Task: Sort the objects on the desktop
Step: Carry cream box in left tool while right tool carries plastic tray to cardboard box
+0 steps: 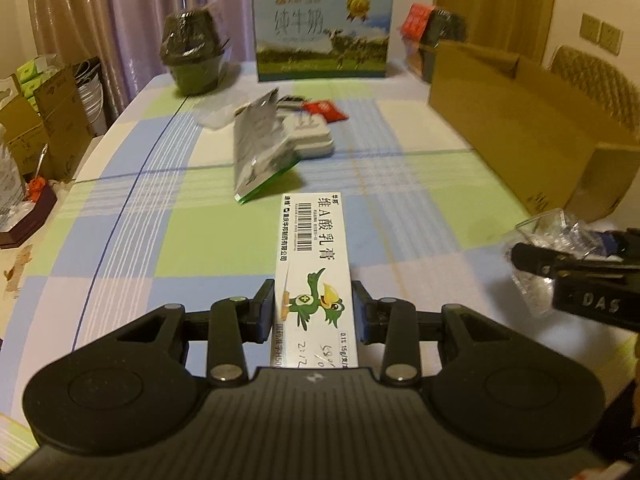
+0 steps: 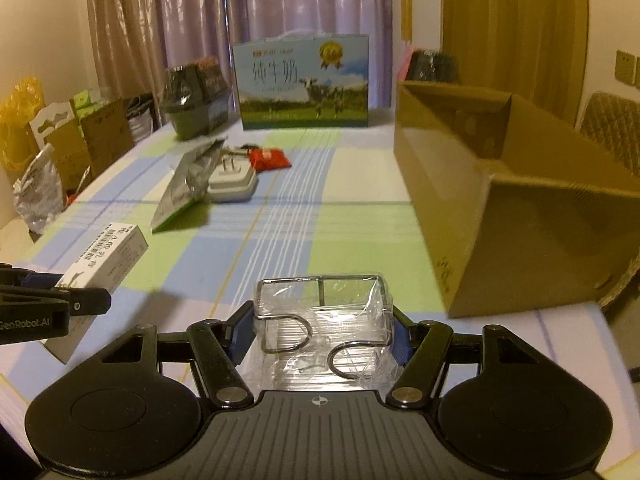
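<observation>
My left gripper is shut on a long white ointment box printed with a green cartoon bird; the box points forward above the checked tablecloth. In the right wrist view the same ointment box and the left gripper show at the left edge. My right gripper is shut on a plastic-wrapped wire rack with two metal hooks. That rack and the right gripper appear at the right of the left wrist view. An open cardboard box stands to the right.
Mid-table lie a silver foil pouch, a white plug adapter and a red packet. A milk carton case and a dark wrapped tub stand at the back. Cardboard boxes crowd the floor on the left.
</observation>
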Demonstrator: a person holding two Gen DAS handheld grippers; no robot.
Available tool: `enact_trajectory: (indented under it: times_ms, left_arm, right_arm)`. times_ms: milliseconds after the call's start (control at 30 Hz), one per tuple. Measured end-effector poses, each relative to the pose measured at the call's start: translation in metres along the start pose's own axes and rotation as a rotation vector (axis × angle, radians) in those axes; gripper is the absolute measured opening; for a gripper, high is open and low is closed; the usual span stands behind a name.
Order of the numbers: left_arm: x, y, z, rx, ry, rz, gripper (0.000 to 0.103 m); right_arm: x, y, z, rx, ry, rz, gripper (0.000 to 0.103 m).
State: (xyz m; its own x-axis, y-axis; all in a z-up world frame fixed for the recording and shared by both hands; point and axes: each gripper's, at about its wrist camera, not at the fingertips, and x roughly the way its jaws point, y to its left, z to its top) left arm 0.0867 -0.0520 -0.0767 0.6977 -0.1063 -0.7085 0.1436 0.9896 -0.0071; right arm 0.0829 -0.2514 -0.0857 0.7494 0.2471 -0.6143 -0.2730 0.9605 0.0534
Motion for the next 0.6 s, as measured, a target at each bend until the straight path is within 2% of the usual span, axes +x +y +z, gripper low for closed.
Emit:
enact_trajectory:
  times_ms: [300,600]
  left_arm:
    - [-0.031,-0.031,0.014,0.022,-0.045,-0.058,0.033]
    - [-0.047,-0.053,0.023,0.057,-0.071,-0.085,0.033]
  right_arm:
    - [-0.036,-0.016,0.011,0.023,-0.066,-0.021,0.063]
    - [-0.058,-0.031,0.016,0.049,-0.105,-0.036,0.063]
